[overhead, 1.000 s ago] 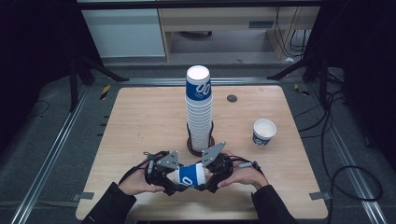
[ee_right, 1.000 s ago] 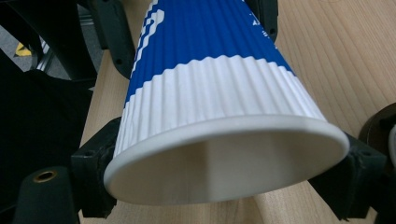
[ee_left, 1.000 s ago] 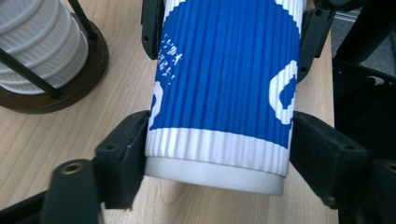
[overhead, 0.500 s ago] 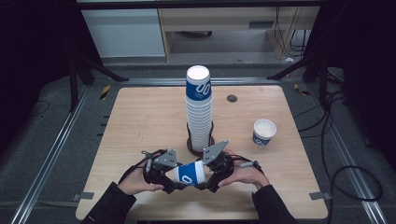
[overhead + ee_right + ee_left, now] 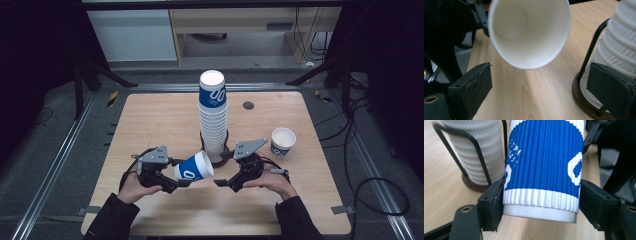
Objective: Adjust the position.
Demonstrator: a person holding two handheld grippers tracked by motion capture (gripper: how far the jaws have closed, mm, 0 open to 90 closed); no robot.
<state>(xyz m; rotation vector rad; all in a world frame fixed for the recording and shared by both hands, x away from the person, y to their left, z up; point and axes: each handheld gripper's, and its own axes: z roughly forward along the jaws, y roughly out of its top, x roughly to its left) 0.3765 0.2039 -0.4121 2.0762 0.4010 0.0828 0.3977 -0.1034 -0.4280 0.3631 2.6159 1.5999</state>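
Gripping a blue-and-white ribbed paper cup (image 5: 195, 169) near its base, the left gripper (image 5: 176, 183) holds it tilted on its side just above the wooden table (image 5: 150, 120), mouth toward the right gripper (image 5: 222, 184). In the left gripper view the two black pads press the cup's white lower band from either side (the cup's grey bottom rim juts out below them). The right gripper's jaws have just been opening and now stand wide, nothing between them; in the right gripper view the cup's white inside faces the camera, apart from both pads. Just behind the cup stands a tall stack of cups (image 5: 213, 117) in a black wire holder (image 5: 471, 152). A single cup (image 5: 283, 141) stands upright to the right, well apart.
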